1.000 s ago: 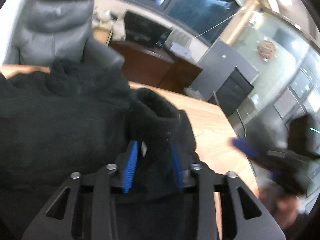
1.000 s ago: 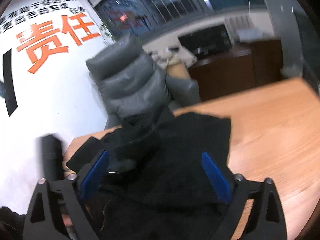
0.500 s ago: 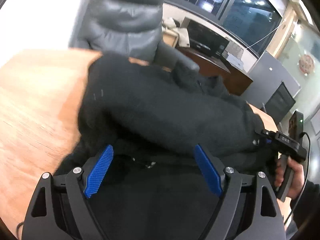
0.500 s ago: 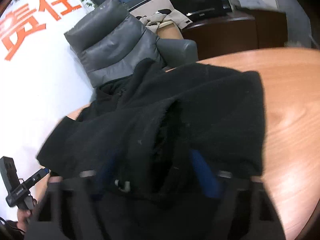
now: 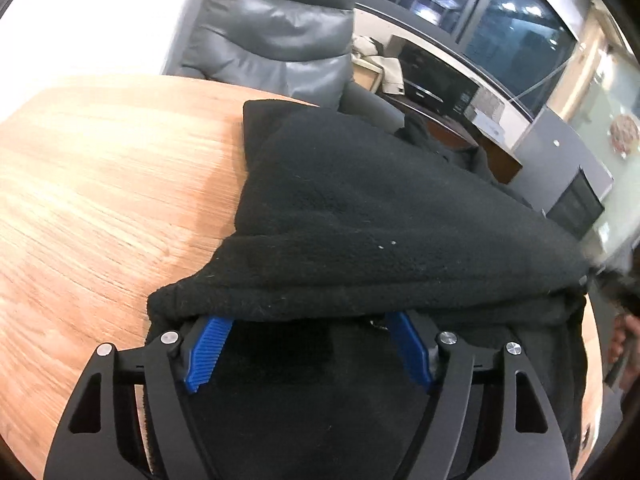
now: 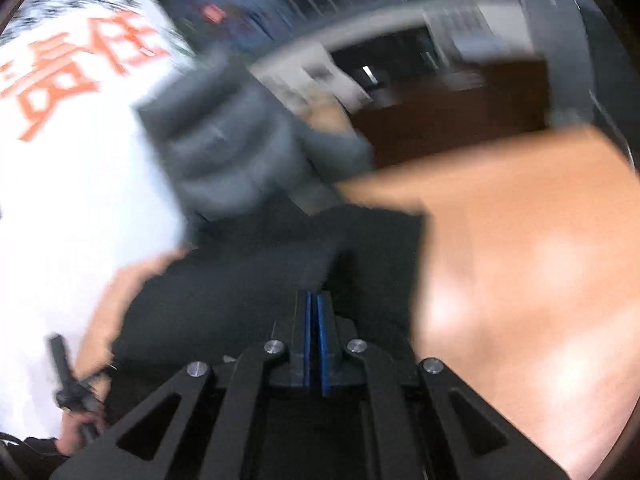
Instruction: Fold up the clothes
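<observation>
Left gripper [image 5: 308,322] jaws spread wide, blue pads [image 5: 206,350] tucked under the folded edge of the black fleece garment [image 5: 380,216], nothing pinched. Garment lies on the wooden table [image 5: 100,200], doubled over itself, reaching toward the grey leather chair [image 5: 272,36] behind. Right gripper [image 6: 314,308] jaws pressed together, pads touching or nearly so; whether cloth sits between them cannot be told, view heavily blurred. Black garment [image 6: 260,280] under it on the table [image 6: 520,260].
</observation>
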`<control>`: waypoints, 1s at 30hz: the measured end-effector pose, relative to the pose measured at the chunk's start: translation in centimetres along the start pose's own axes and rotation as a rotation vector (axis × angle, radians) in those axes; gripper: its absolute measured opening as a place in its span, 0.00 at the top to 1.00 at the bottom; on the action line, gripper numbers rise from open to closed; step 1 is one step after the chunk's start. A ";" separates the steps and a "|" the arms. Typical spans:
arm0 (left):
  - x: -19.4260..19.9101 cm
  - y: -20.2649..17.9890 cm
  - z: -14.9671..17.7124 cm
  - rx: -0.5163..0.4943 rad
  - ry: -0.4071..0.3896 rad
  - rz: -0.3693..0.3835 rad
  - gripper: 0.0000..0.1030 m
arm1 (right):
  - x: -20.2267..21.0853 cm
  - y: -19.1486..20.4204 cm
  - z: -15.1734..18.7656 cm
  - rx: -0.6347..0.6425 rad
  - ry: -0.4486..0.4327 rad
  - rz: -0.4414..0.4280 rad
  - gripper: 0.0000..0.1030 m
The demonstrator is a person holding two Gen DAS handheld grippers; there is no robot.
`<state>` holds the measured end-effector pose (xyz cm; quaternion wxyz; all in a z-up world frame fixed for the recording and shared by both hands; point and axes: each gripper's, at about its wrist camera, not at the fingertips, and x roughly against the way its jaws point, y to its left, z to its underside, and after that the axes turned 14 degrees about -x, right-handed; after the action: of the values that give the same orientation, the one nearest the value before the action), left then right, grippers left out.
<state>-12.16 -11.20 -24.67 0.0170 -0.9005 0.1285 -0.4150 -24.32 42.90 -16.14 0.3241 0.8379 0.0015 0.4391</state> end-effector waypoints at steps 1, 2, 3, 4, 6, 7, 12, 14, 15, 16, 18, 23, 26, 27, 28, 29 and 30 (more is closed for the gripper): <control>0.3 0.1 0.1 -0.005 0.005 -0.001 0.28 | -0.7 -0.5 0.2 0.003 0.035 0.035 0.98; 0.6 0.1 0.2 -0.011 0.009 -0.002 0.29 | -0.7 -0.4 0.2 0.016 0.047 0.041 1.00; 0.9 0.2 0.2 -0.016 0.014 -0.003 0.29 | -0.7 -0.3 0.3 0.030 0.059 0.047 1.00; 1.2 0.3 0.3 -0.022 0.018 -0.003 0.29 | -0.7 -0.3 0.3 0.044 0.071 0.054 1.00; 1.8 0.4 0.5 -0.033 0.027 -0.005 0.32 | 0.8 0.8 0.0 0.088 0.037 0.068 0.93; 2.1 0.5 0.6 -0.038 0.032 -0.006 0.32 | 2.1 1.6 -0.2 0.123 -0.002 0.077 0.91; 7.8 -2.8 -1.4 -0.191 -0.084 0.156 0.28 | 6.6 9.2 0.3 0.401 -0.181 -0.007 0.54; 9.3 -3.8 -3.2 -0.235 -0.161 0.169 0.18 | 6.2 12.7 1.0 0.494 -0.195 -0.077 0.27; 10.1 -4.4 -4.2 -0.257 -0.199 0.175 0.11 | 5.3 14.1 1.3 0.533 -0.191 -0.094 0.25; 10.2 -4.5 -5.0 -0.268 -0.225 0.173 0.10 | 3.6 15.3 1.8 0.567 -0.169 -0.083 0.25; 8.1 -4.1 -7.4 -0.268 -0.239 0.150 0.10 | -1.0 16.7 1.9 0.588 -0.105 -0.042 0.26; -2.5 -1.8 -10.5 -0.205 -0.044 0.170 0.12 | -8.1 12.5 2.3 0.487 0.046 0.120 0.44; -6.2 -2.0 -8.0 -0.258 0.036 0.148 0.20 | -7.1 10.2 2.2 0.409 0.006 0.090 0.50; -6.0 -2.5 -7.5 -0.284 0.017 0.131 0.20 | -6.8 9.8 2.1 0.392 0.006 0.079 0.50; -5.8 -2.8 -7.4 -0.294 0.020 0.120 0.19 | -6.5 9.9 2.0 0.397 0.002 0.084 0.50; -5.6 -2.9 -7.4 -0.286 0.023 0.123 0.18 | -6.3 10.4 1.8 0.418 -0.007 0.106 0.50; -5.3 -2.9 -7.6 -0.266 0.027 0.134 0.18 | -5.7 11.1 1.8 0.446 -0.038 0.121 0.49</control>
<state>-20.54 -6.56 -23.25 -0.0766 -0.8786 0.2423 -0.4044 -29.63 31.52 -14.96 0.1039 0.8955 0.0421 0.4308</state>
